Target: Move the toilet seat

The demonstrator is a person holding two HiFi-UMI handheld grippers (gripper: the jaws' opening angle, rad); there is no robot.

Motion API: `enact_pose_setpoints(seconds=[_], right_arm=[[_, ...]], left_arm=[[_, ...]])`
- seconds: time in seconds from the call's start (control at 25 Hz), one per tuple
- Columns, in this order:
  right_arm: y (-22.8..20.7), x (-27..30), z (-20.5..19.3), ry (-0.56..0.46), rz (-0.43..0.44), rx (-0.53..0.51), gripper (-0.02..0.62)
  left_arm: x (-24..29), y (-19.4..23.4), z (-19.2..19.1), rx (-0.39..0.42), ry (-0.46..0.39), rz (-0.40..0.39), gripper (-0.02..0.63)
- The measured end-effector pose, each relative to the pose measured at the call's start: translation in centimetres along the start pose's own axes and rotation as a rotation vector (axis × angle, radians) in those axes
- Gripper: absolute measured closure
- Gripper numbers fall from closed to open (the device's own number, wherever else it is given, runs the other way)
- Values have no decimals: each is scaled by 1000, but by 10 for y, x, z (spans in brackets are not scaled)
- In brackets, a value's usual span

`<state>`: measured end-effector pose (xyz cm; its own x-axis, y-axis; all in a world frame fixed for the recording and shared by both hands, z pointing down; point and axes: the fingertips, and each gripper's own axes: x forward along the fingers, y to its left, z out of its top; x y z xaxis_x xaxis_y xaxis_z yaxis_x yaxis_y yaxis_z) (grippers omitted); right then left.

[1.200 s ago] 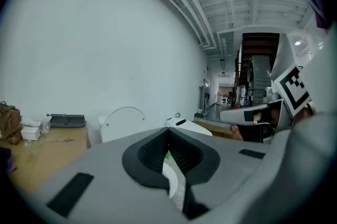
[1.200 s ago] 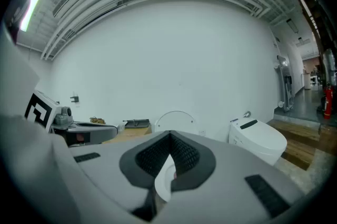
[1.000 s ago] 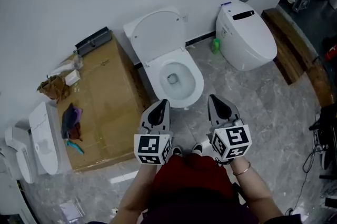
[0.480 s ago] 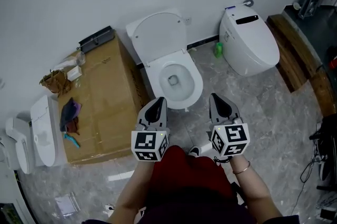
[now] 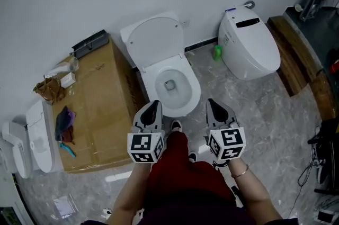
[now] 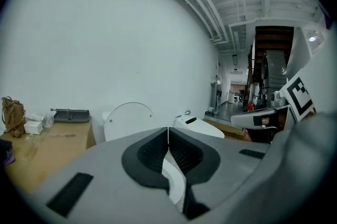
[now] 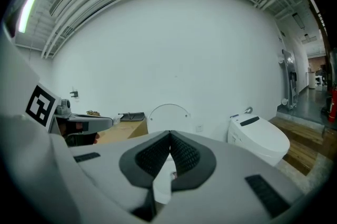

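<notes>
A white toilet (image 5: pixel 169 86) stands against the wall with its seat and lid (image 5: pixel 154 39) raised upright. The lid shows as a pale disc (image 6: pixel 129 118) in the left gripper view and as a disc (image 7: pixel 168 116) in the right gripper view. My left gripper (image 5: pixel 151 108) hovers just in front of the bowl's near left rim, shut with nothing in it. My right gripper (image 5: pixel 214 106) hangs to the right of the bowl, also shut and empty. Neither touches the toilet.
A large cardboard box (image 5: pixel 100 97) with small items on top stands left of the toilet. A second white toilet (image 5: pixel 249 44) sits to the right, a green bottle (image 5: pixel 216 52) beside it. A wooden platform (image 5: pixel 296 54) lies far right. A white fixture (image 5: pixel 32 136) lies at far left.
The person has stepped forward; a foot now shows near the bowl. Both grippers stay shut and sit slightly lower in the head view.
</notes>
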<state>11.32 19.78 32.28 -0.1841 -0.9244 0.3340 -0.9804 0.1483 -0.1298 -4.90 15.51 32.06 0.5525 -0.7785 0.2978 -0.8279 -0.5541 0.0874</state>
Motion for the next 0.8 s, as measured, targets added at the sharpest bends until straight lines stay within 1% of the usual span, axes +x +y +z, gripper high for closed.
enact_pose_setpoints(seconds=[0.2,0.48,0.64,0.8], right_arm=[[-17,58,6,43,-6,-15,580],[-34,143,11,108,-5,24,580],[-40,177,3,163,-7,32,580],[-45,200,-4,204,-11,48,580]], left_arm=[[52,31,-2,-22,26,5,578],[121,81,-3,-36,73,7,577],[146,102,-12,-47,106,11,577],[155,120,-30,-61,152,32,577]])
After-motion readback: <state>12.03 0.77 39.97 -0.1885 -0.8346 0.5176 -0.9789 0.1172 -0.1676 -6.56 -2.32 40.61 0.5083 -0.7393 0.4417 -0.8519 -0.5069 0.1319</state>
